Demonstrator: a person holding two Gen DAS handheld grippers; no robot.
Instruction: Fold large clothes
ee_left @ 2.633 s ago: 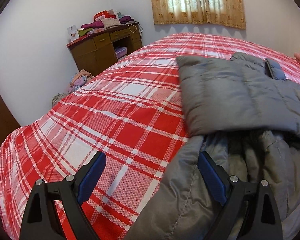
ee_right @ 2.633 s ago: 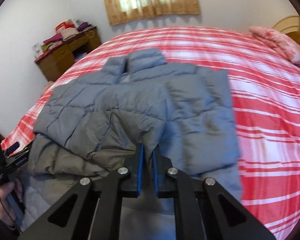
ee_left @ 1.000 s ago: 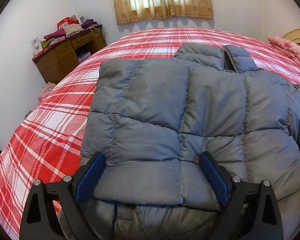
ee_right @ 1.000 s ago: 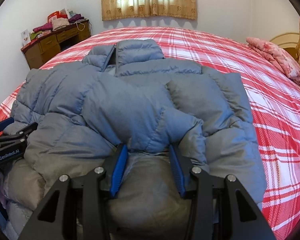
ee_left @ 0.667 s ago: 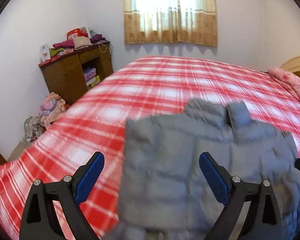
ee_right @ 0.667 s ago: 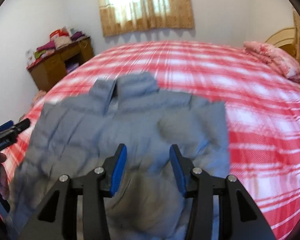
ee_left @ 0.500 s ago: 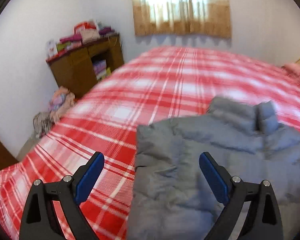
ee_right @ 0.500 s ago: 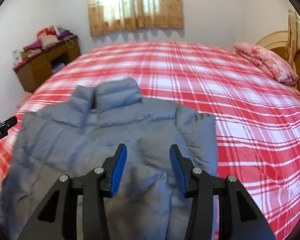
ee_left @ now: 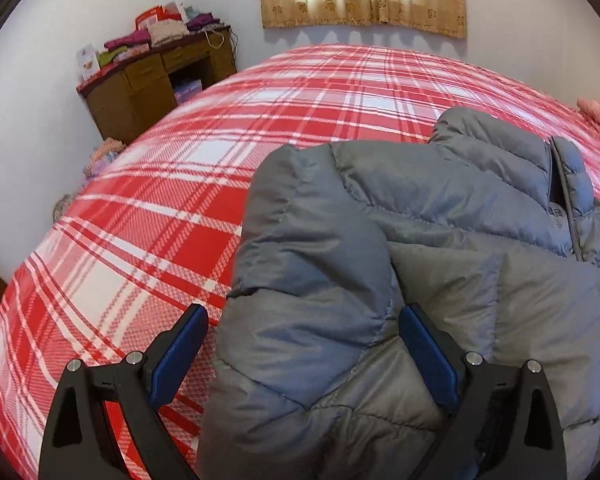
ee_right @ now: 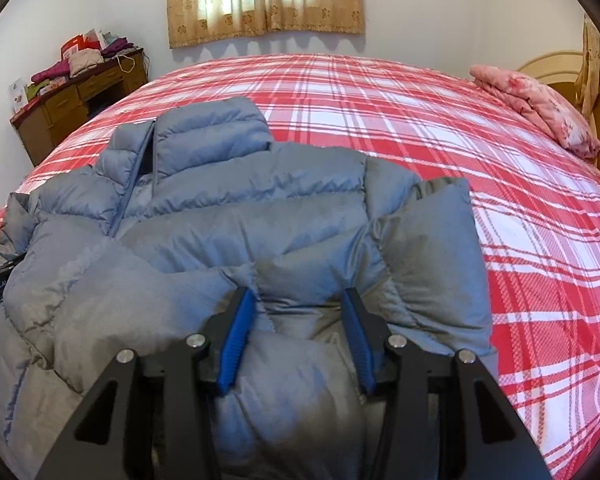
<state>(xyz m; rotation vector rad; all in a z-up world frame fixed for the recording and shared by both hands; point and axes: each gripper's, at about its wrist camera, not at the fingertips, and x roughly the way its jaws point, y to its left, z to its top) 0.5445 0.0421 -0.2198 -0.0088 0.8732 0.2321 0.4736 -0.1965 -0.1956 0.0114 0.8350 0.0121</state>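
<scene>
**On the plaid bed, a grey jacket lies between open fingers**

Across the red-and-white plaid bedspread, a grey quilted puffer jacket lies spread with its stand-up collar pointing toward the far wall and its zip partly open at the neck. It sits on the near part of the bed, toward the side where the brown wooden desk stands.

My left gripper is spread wide, its blue-padded fingers standing either side of a puffed fold at the jacket's left edge; the right-hand pad is close against the fabric, though whether it touches I cannot tell, and the other pad hangs over bare bedspread. Nothing is clamped.

My right gripper is open about halfway, its blue pads flanking a bulge of quilting near the hem. Fabric swells between them, yet they are not pressed closed on it. A sleeve is folded over the right side of the body, its cuff end lying just ahead and to the right of these fingers.

Folded pink floral bedding rests near the pale wooden headboard, well apart from the jacket. Beige patterned curtains hang on the far wall, and folded clothes are stacked on the desk
</scene>
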